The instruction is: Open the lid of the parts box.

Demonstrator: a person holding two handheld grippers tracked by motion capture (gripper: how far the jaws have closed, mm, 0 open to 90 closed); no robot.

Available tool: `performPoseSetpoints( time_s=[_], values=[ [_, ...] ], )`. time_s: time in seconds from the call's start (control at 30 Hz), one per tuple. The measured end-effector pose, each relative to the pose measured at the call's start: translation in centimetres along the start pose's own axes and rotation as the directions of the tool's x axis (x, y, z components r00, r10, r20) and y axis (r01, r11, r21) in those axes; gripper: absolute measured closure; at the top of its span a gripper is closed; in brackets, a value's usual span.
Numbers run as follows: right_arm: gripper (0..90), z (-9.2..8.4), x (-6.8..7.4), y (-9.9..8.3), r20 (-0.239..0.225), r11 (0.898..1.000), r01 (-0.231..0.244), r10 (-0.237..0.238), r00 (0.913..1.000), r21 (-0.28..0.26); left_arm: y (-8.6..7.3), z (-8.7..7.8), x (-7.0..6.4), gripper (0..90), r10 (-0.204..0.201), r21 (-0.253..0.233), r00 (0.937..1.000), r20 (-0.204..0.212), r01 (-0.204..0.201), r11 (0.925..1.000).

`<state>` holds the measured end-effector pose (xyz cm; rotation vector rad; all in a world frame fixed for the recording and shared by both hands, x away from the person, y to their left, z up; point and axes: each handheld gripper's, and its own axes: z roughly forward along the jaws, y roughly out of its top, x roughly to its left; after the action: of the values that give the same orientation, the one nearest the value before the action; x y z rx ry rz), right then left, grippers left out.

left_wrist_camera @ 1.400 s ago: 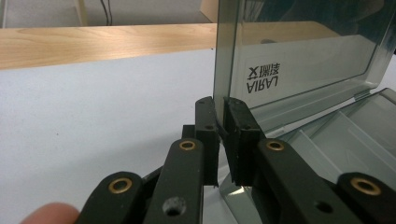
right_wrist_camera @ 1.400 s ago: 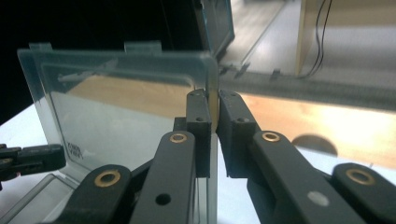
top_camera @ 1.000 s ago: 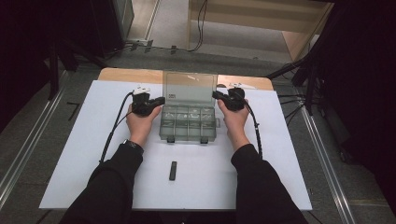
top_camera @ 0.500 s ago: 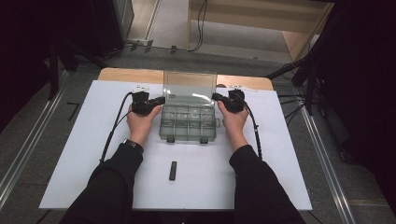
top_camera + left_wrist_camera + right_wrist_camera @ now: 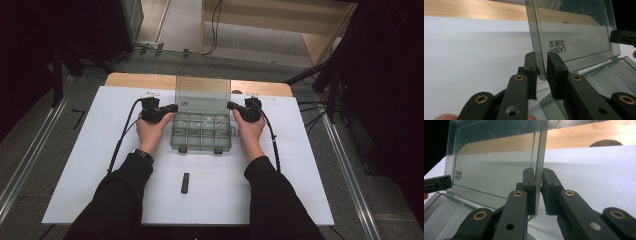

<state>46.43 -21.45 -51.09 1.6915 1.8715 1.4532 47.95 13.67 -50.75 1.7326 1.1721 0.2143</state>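
Note:
A clear plastic compartment box (image 5: 201,132) sits on the white mat, its lid (image 5: 202,95) standing upright at the back. My left gripper (image 5: 172,107) is at the lid's left edge and my right gripper (image 5: 231,106) at its right edge. In the left gripper view the lid (image 5: 574,37) edge runs between the jaws of the left gripper (image 5: 541,62); they have just been opening, and a thin gap shows beside one pad. In the right gripper view the right gripper (image 5: 538,176) is shut on the lid (image 5: 496,157) edge.
A small black bar (image 5: 185,182) lies on the white mat (image 5: 100,150) in front of the box. The wooden table edge (image 5: 135,80) shows behind the mat. The box's two front latches face the person.

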Motion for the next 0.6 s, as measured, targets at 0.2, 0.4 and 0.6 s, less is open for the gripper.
performPoseSetpoints(
  time_s=[0.2,0.4,0.6],
  values=[
    [79.5,0.19,-0.07,-0.22,0.005,1.0,-0.013,0.013,0.9999,0.005,-0.01,0.08,0.02,76.2,-0.005,0.001,1.0,-0.003,0.005,1.0],
    [79.1,0.31,-0.2,-0.52,0.011,1.0,-0.016,0.015,0.9998,0.018,-0.01,0.12,0.0,75.3,-0.005,0.002,1.0,-0.006,0.005,1.0],
    [79.1,0.26,-0.22,-0.61,0.017,1.0,-0.006,0.006,0.9998,0.024,0.04,0.01,-0.02,71.7,-0.002,0.002,0.9998,-0.021,0.002,1.0]
  ],
)
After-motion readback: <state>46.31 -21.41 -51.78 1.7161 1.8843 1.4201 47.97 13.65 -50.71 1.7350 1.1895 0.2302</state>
